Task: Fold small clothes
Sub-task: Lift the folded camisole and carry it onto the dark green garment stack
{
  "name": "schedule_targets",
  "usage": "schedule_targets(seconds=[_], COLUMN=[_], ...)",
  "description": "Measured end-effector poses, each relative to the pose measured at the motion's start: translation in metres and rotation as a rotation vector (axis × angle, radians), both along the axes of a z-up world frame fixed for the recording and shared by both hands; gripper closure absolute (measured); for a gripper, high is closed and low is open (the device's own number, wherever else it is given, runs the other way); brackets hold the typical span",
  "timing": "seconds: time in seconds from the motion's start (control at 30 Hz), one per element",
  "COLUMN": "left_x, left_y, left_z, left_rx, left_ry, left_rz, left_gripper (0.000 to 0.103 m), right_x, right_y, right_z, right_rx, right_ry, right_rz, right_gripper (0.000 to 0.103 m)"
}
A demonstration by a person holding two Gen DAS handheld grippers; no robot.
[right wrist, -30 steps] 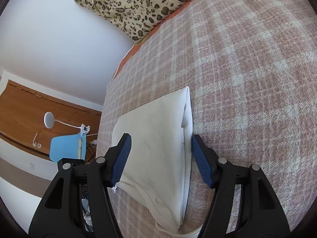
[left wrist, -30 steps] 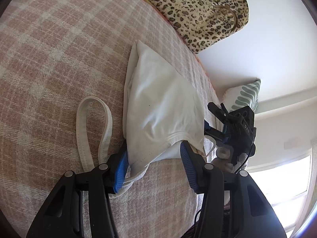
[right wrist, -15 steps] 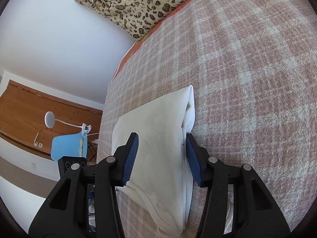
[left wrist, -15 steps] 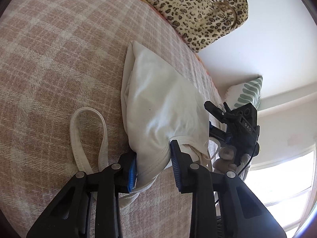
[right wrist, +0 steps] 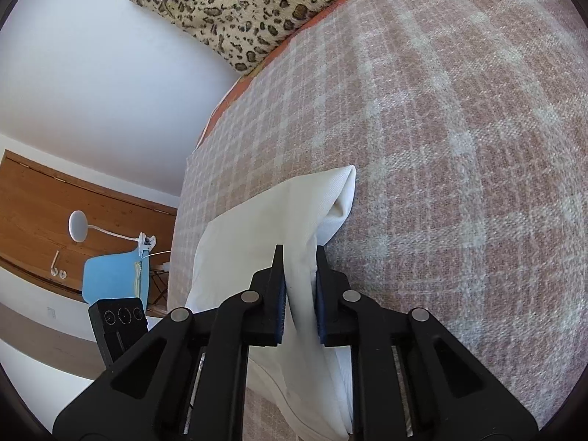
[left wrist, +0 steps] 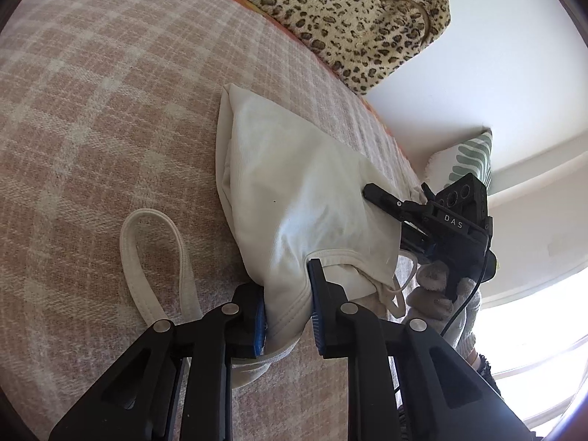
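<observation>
A small white top (left wrist: pixel 294 191) lies folded on a pink plaid blanket (left wrist: pixel 92 110). My left gripper (left wrist: pixel 286 297) is shut on the garment's near hem edge. One white strap (left wrist: pixel 154 257) loops loose on the blanket to the left. My right gripper (right wrist: pixel 299 286) is shut on the garment's other edge (right wrist: pixel 257 239), and it also shows in the left wrist view (left wrist: pixel 433 228) at the garment's right side, held by a hand.
A leopard-print bag (left wrist: pixel 349 11) sits at the far edge of the bed against a white wall. A leaf-print pillow (left wrist: pixel 466 158) lies at the right. In the right wrist view a blue chair (right wrist: pixel 114 275) and white lamp (right wrist: pixel 79 226) stand beyond the bed.
Both grippers have closed from open onto the white garment's edges. The garment is bunched and slightly lifted between them.
</observation>
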State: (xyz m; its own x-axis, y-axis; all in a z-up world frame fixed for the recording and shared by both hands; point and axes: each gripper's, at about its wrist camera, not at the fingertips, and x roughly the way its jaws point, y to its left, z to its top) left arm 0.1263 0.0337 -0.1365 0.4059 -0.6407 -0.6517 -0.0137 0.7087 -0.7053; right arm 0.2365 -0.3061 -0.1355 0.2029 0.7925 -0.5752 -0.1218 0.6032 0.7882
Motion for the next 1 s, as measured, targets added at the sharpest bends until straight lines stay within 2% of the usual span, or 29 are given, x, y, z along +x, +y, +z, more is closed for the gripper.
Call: schedule_targets(seconds=[0.43, 0.7, 1.0], left_x=[-0.011, -0.018, -0.023], left_y=[-0.026, -0.053, -0.105], left_z=[0.022, 0.027, 0.028], left_rx=[0.089, 0.094, 0.096], left_ry=[-0.107, -0.142, -0.21], left_rz=[-0.071, -0.112, -0.183], left_gripper=[0.089, 0.089, 0.089], right_x=[-0.015, -0.033, -0.055], right_y=[0.005, -0.015, -0.06], right_z=[0.047, 0.073, 0.097], right_rx=[-0.087, -0.111, -0.142], right_ry=[-0.128, -0.187, -0.239], right_rz=[-0.001, -0.018, -0.071], right_gripper=[0.09, 0.09, 0.09])
